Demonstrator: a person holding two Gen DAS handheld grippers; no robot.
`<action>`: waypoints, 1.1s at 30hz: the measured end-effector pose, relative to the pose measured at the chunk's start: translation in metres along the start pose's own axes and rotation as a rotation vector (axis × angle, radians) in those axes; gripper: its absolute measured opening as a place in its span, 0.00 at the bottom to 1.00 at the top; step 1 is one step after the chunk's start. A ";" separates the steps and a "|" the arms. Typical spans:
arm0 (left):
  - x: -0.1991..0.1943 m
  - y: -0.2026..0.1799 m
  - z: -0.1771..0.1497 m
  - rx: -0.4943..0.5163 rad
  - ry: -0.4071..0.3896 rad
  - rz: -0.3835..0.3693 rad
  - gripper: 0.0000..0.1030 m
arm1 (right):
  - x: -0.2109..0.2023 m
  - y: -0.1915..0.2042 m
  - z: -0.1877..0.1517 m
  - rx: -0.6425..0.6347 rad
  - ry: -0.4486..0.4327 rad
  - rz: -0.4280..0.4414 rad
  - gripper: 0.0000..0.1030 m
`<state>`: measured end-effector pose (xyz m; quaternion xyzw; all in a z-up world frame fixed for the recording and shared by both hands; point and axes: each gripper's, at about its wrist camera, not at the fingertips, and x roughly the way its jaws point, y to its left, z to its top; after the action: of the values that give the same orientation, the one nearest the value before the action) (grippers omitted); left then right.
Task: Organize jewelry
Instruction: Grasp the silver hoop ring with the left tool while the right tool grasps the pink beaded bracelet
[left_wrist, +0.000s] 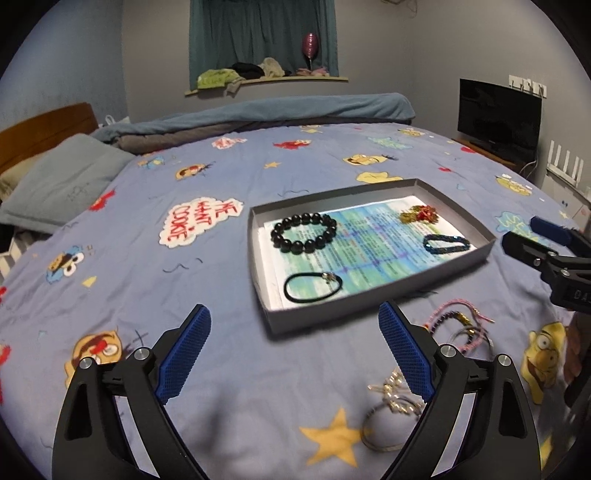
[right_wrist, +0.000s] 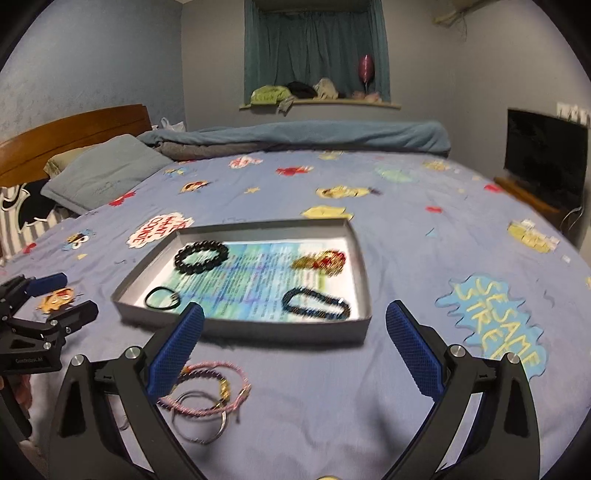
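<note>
On the bed (left_wrist: 184, 302), covered by a blue cartoon-print sheet, the left hand-held gripper (left_wrist: 295, 350) hovers with its blue pads spread wide and nothing between them. Just beyond it, toward 12 o'clock, sits a shallow grey tray (left_wrist: 369, 188) lined with a printed paper. Inside the tray, a black cord loop (left_wrist: 313, 288) lies at 7 o'clock, a black bead bracelet (left_wrist: 303, 232) at 10 o'clock, a gold and red piece (left_wrist: 419, 214) at 2 o'clock, and a dark blue bead bracelet (left_wrist: 446, 243) at 4 o'clock. Outside the tray, at its 6 o'clock, a heap of pink and purple bracelets (right_wrist: 207, 391) lies loose on the sheet, with a gold-toned chain piece (left_wrist: 391, 398) nearby. The right hand-held gripper (right_wrist: 295, 354) also stands wide and empty, above the sheet just short of the tray's near wall, the pink heap beside its left pad.
</note>
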<state>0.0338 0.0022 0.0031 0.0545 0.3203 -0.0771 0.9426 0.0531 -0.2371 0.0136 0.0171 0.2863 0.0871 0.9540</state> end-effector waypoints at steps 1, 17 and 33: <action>-0.004 -0.001 -0.001 0.006 0.001 0.000 0.89 | -0.001 -0.001 0.000 0.014 0.009 0.010 0.95; -0.033 -0.013 -0.056 0.039 0.063 -0.055 0.89 | -0.027 0.015 -0.013 0.012 0.071 -0.012 0.95; -0.012 -0.048 -0.091 0.112 0.066 -0.169 0.72 | -0.004 0.021 -0.052 -0.009 0.094 0.010 0.61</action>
<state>-0.0384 -0.0293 -0.0637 0.0824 0.3500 -0.1724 0.9170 0.0180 -0.2181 -0.0254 0.0100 0.3305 0.0938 0.9391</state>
